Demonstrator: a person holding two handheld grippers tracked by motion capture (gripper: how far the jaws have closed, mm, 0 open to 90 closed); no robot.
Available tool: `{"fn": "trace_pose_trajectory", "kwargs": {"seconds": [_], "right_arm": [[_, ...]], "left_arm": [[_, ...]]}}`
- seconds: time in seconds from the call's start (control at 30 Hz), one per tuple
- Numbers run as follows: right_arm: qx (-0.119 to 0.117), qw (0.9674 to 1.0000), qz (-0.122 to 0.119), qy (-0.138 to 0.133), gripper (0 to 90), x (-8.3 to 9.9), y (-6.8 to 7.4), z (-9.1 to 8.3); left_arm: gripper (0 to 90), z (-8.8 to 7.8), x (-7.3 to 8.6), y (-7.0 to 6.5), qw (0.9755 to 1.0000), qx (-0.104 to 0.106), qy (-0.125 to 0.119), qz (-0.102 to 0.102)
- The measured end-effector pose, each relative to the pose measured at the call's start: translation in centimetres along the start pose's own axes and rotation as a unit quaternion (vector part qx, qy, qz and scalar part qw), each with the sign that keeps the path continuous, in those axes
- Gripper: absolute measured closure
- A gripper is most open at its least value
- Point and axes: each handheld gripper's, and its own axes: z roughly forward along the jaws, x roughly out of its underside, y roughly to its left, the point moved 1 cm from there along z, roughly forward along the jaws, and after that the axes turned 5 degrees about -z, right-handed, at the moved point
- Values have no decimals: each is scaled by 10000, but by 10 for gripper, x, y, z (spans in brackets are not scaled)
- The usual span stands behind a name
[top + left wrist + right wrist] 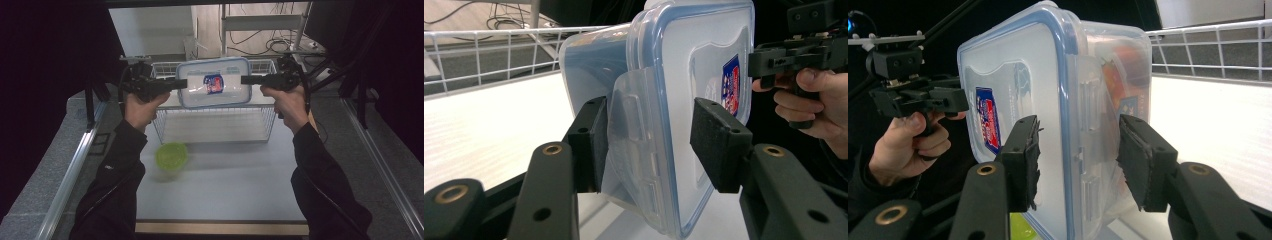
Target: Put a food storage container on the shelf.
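clear plastic box with blue-rimmed lid, held level above the wire basket by left gripper and right gripper, fingers clamped on opposite end latches. step: two-handed carry; next, likely an even lowering onto the worktop.

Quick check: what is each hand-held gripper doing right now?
Left hand-held gripper: closed on the food box.
Right hand-held gripper: closed on the same food box's opposite end.

Clear lidded container, level, above basket
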Motion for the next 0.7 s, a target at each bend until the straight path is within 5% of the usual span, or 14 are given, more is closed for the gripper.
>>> {"fn": "trace_pose_trajectory", "kwargs": {"seconds": [0.2, 0.5, 0.7], "right_arm": [[1, 9999, 118, -18, 520, 1, -10, 7], [38, 10000, -51, -71, 505, 2, -12, 9], [109, 9999, -83, -96, 497, 3, -12, 10]], "left_arm": [[505, 7, -2, 10, 9999, -21, -56, -81], [466, 9, -2, 6, 9994, -233, -20, 261], [430, 12, 0, 4, 9990, -328, 67, 310]]}}
